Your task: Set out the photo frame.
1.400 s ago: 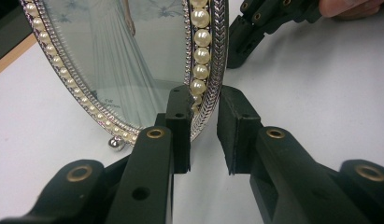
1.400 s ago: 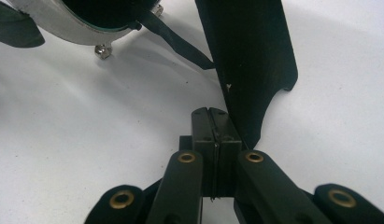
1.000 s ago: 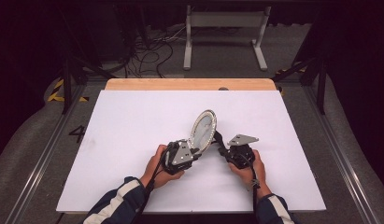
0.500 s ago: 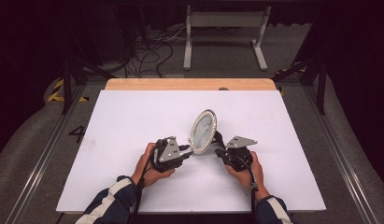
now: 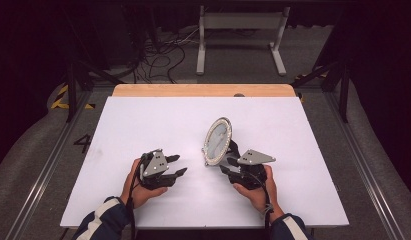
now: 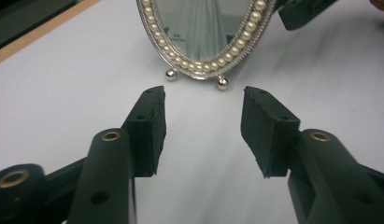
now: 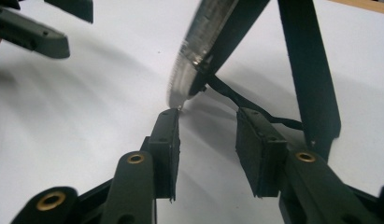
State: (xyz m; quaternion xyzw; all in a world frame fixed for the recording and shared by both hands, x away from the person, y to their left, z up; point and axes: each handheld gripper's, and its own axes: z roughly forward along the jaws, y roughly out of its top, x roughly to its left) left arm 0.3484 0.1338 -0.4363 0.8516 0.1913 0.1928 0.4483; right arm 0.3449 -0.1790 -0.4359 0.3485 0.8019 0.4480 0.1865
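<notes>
Your oval mirror point(image 5: 217, 142) stands upright on the white worktop point(image 5: 143, 115), right of its middle and nearer the front edge than the back, leaning back on its black easel leg point(image 7: 309, 70). Your right gripper point(image 5: 228, 165) sits just behind and beside it, jaws parted and holding nothing; they have just been opening. In the right gripper view the frame's lower rim point(image 7: 180, 93) hangs just past the tip of one jaw, and the black cord point(image 7: 245, 105) of the stand runs over toward the other; whether either touches, you cannot tell. Your left gripper point(image 5: 177, 165) lies apart from the mirror on its glass side, jaws half open and empty, also just opening. In the left gripper view the pearl-edged frame point(image 6: 206, 65) is cut off at the top, with its two ball feet point(image 6: 222, 83) on the worktop beyond the jaw tips.
</notes>
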